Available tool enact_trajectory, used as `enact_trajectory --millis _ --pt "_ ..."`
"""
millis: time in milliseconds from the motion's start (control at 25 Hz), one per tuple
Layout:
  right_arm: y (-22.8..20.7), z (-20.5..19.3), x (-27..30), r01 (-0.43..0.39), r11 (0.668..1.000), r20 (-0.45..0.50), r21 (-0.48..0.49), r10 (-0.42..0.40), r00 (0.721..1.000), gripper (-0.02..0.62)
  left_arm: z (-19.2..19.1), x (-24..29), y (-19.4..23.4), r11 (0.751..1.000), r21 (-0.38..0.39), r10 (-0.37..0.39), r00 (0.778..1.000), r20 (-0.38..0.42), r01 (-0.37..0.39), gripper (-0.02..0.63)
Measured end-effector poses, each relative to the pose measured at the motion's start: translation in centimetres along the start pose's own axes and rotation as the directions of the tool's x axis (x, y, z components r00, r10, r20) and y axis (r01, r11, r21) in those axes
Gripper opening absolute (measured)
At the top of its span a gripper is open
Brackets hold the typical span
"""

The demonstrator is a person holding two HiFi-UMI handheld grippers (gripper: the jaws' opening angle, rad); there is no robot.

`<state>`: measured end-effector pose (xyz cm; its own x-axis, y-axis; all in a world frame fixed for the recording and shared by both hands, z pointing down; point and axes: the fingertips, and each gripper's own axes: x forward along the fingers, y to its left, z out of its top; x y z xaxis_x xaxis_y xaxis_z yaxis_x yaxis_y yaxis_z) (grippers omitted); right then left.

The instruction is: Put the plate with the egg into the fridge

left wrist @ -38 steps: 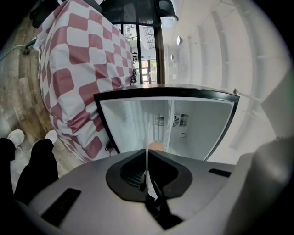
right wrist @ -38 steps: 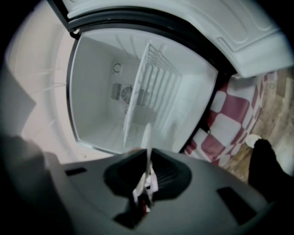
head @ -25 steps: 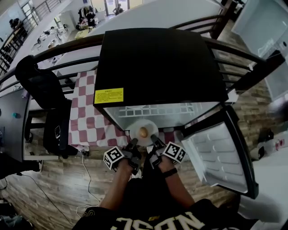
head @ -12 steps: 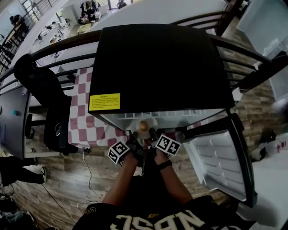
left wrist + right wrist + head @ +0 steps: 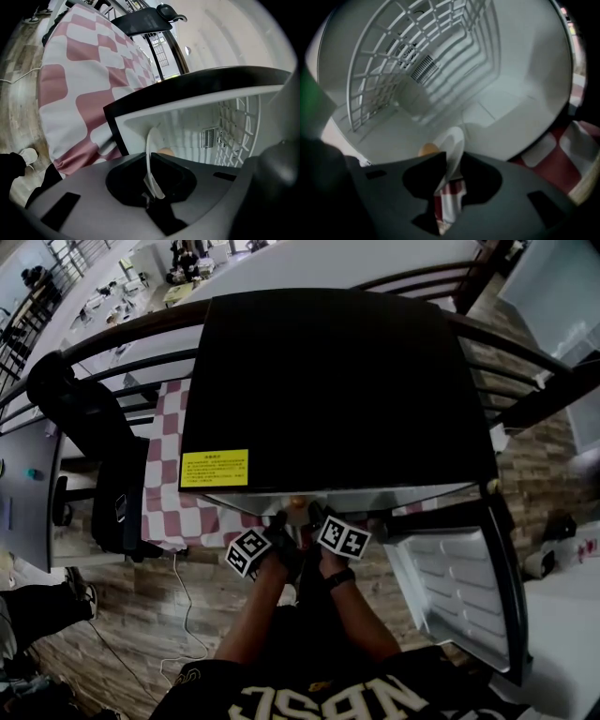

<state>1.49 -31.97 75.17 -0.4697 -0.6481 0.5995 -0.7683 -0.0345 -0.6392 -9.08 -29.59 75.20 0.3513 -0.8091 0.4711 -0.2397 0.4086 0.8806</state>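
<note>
A white plate carrying a brown egg is inside the white cavity of the black mini fridge. In the head view only a bit of the egg shows under the fridge's top edge. My left gripper is shut on the plate's rim, with the egg just beyond. My right gripper has just been opening. The rim still stands between its jaws, and a gap shows beside it. Both grippers reach into the fridge mouth side by side.
The fridge door hangs open at the right. A white wire shelf sits high in the cavity. A pink-and-white checked cloth covers the table on the left. A black chair with a bag stands further left. A cable lies on the wooden floor.
Both grippers have carried the plate forward and down into the fridge, so it is now almost hidden under the fridge top in the head view.
</note>
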Motion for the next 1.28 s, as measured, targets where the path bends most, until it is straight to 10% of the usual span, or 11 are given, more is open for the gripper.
enact_trajectory --millis 680,1040,1280 --pt "0.0 0.1 0.8 0.037 0.971 -0.122 -0.235 -0.067 0.99 0.128 0.0 1.0 0.7 0.99 0.131 0.056 0.997 -0.06 -0.048 0.06" --pt "-0.1 0.6 0.2 0.111 0.876 -0.15 -0.469 -0.203 0.968 0.265 -0.1 0.6 0.3 0.977 0.203 0.078 0.992 -0.096 -0.057 0.075" --pt "-1.5 1.9 -1.3 0.13 0.903 -0.107 -0.409 -0.189 0.976 0.275 -0.9 -0.1 -0.1 0.967 0.254 0.061 0.987 -0.151 -0.021 0.158"
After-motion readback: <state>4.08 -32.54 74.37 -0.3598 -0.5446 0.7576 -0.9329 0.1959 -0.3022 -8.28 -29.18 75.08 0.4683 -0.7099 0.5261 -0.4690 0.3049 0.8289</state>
